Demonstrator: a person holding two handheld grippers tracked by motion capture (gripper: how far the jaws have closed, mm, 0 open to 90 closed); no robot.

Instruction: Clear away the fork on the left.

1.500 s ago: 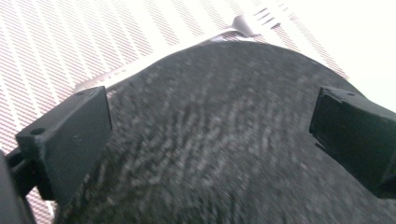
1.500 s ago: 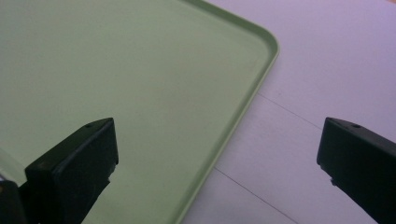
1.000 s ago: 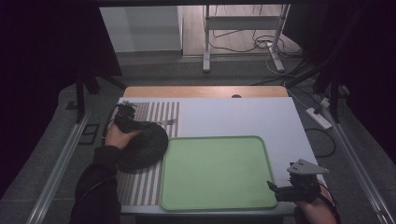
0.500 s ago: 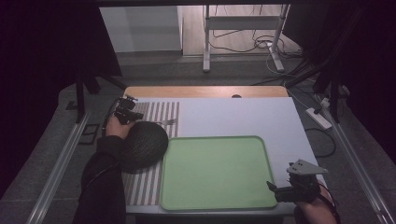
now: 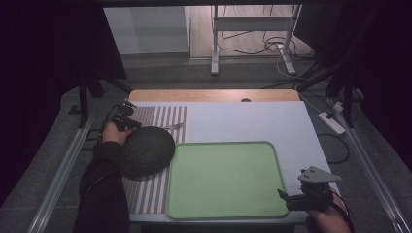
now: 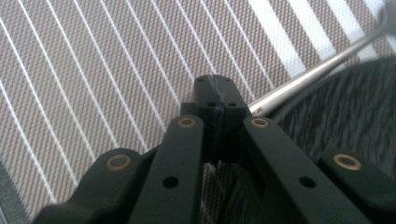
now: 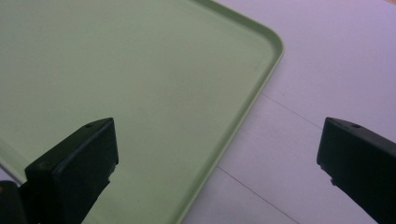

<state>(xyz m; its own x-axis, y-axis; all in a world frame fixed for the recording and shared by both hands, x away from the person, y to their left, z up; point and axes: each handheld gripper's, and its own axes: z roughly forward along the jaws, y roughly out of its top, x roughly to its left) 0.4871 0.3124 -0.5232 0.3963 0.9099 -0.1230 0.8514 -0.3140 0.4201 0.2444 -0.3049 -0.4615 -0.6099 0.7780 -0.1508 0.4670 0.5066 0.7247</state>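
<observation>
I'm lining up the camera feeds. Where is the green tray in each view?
High view: the green tray lies centre-right on the table, beside the striped placemat.
Right gripper view: the tray covers the upper left, with a rounded corner near the top.
Left gripper view: looks down at the striped placemat.
Shared landmark: the tray's rim against the white tabletop.

No legible text, label, brand, number or sign appears on any surface; dim, distant areas may hide small markings.
</observation>
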